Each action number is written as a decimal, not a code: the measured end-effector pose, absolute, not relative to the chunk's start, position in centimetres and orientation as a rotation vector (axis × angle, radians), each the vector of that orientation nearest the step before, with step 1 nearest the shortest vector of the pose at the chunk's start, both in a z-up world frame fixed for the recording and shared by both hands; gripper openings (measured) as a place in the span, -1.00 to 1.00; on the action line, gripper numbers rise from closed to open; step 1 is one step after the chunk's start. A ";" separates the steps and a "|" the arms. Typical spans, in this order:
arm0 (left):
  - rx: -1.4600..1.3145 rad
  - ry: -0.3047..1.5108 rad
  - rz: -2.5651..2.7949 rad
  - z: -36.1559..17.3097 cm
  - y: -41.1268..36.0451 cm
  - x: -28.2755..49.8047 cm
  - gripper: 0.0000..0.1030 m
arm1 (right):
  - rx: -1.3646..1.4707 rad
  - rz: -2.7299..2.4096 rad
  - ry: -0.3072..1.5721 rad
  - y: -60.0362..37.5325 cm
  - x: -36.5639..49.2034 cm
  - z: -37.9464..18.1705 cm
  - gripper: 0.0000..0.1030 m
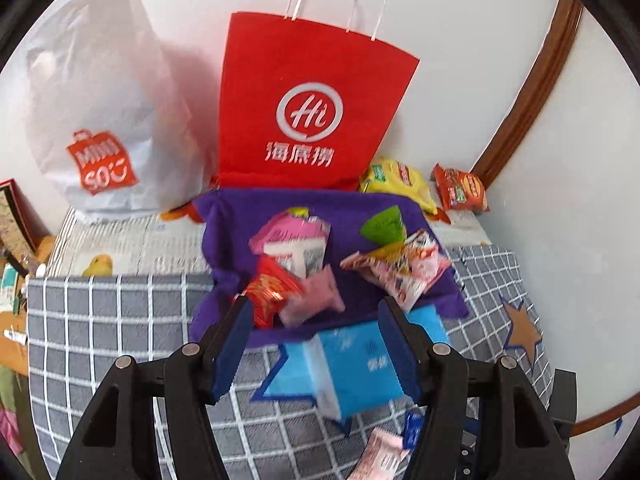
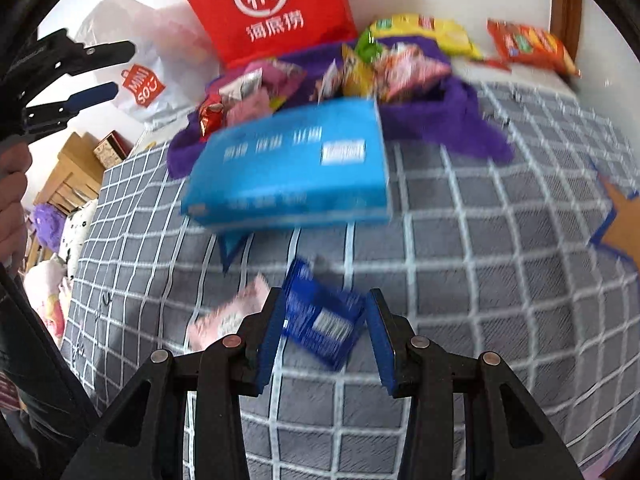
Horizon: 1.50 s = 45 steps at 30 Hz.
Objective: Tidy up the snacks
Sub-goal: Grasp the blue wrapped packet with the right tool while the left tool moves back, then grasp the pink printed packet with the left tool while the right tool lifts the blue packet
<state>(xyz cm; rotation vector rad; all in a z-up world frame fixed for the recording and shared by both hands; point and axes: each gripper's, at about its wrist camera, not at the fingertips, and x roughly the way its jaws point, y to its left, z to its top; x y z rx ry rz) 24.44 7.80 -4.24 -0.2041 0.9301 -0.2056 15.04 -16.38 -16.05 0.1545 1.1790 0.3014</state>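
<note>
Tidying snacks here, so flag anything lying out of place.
Two packets, a dark blue one and a pink one, lie loose on the checked cover, apart from the snack pile on the purple cloth.

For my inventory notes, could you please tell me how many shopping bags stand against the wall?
2: the red paper bag behind the purple cloth, and the white plastic bag to its left. None appears hidden.

A white wall (image 1: 460, 20) rises at the far side, with a brown wooden trim (image 1: 532, 84) on the right. A grey checked bedspread (image 2: 460, 280) covers the near surface. Wooden furniture (image 2: 76, 176) stands left.
</note>
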 end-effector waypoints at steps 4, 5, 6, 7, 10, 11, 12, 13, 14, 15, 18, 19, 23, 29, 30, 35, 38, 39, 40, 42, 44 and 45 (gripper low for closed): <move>-0.179 0.950 -0.223 -6.3 7.8 22.1 0.20 | 0.193 0.296 1.222 -16.1 14.3 -17.5 -0.18; -0.171 0.952 -0.225 -6.9 7.9 21.5 0.20 | 0.203 0.297 1.230 -16.1 14.2 -17.7 -0.18; -0.166 0.958 -0.222 -7.6 8.0 20.9 0.20 | 0.210 0.297 1.236 -16.0 14.1 -18.0 -0.18; -0.164 0.971 -0.215 -8.3 8.2 20.3 0.20 | 0.213 0.296 1.237 -16.0 14.1 -18.1 -0.18; -0.167 1.008 -0.205 -10.5 8.7 19.0 0.20 | 0.219 0.296 1.235 -15.6 14.2 -18.4 -0.15; -0.172 1.017 -0.201 -11.2 9.0 18.6 0.20 | 0.222 0.296 1.232 -15.5 14.3 -18.5 -0.12; -0.174 1.026 -0.197 -11.7 9.2 18.2 0.20 | 0.227 0.298 1.230 -15.4 14.4 -18.5 -0.11; -0.179 1.039 -0.190 -12.5 9.5 17.8 0.20 | 0.232 0.301 1.228 -15.4 14.6 -18.5 -0.10; -0.185 1.048 -0.185 -13.0 9.7 17.4 0.20 | 0.238 0.303 1.228 -15.4 14.7 -18.5 -0.10; -0.196 1.059 -0.181 -13.6 10.0 17.1 0.20 | 0.247 0.302 1.232 -15.5 14.9 -18.5 -0.10; -0.221 1.081 -0.175 -15.0 10.6 16.3 0.20 | 0.297 0.307 1.242 -16.0 15.6 -18.6 -0.09; -0.230 1.087 -0.174 -15.3 10.7 16.1 0.20 | 0.310 0.309 1.246 -16.1 15.8 -18.6 -0.09; -0.245 1.099 -0.186 -16.3 10.8 15.4 0.20 | 0.322 0.286 1.229 -16.4 16.7 -18.2 -0.09; -0.257 1.102 -0.207 -16.9 10.8 14.9 0.20 | 0.223 0.270 1.226 -14.3 17.4 -18.4 0.00; -0.256 1.102 -0.210 -17.0 10.8 14.8 0.20 | 0.204 0.265 1.223 -14.1 17.3 -18.5 0.02; -0.274 1.111 -0.207 -17.6 11.0 14.7 0.20 | 0.053 0.241 1.190 -11.9 16.9 -18.9 0.10; -0.272 1.112 -0.202 -17.8 10.9 14.7 0.20 | -0.038 0.227 1.163 -10.8 16.7 -19.2 0.14; -0.268 1.112 -0.202 -17.8 10.8 14.7 0.20 | -0.067 0.225 1.155 -10.6 16.7 -19.3 0.14; -0.265 1.112 -0.203 -17.8 10.7 14.7 0.20 | -0.094 0.225 1.147 -10.4 16.7 -19.4 0.13; -0.262 1.112 -0.210 -17.8 10.4 14.6 0.20 | -0.112 0.240 1.136 -10.3 16.7 -19.4 0.01; -0.251 1.112 -0.215 -17.8 10.0 14.5 0.20 | -0.125 0.250 1.126 -10.4 16.7 -19.3 -0.12; -0.247 1.112 -0.215 -17.8 9.8 14.5 0.20 | -0.125 0.260 1.125 -10.6 16.6 -19.3 -0.16</move>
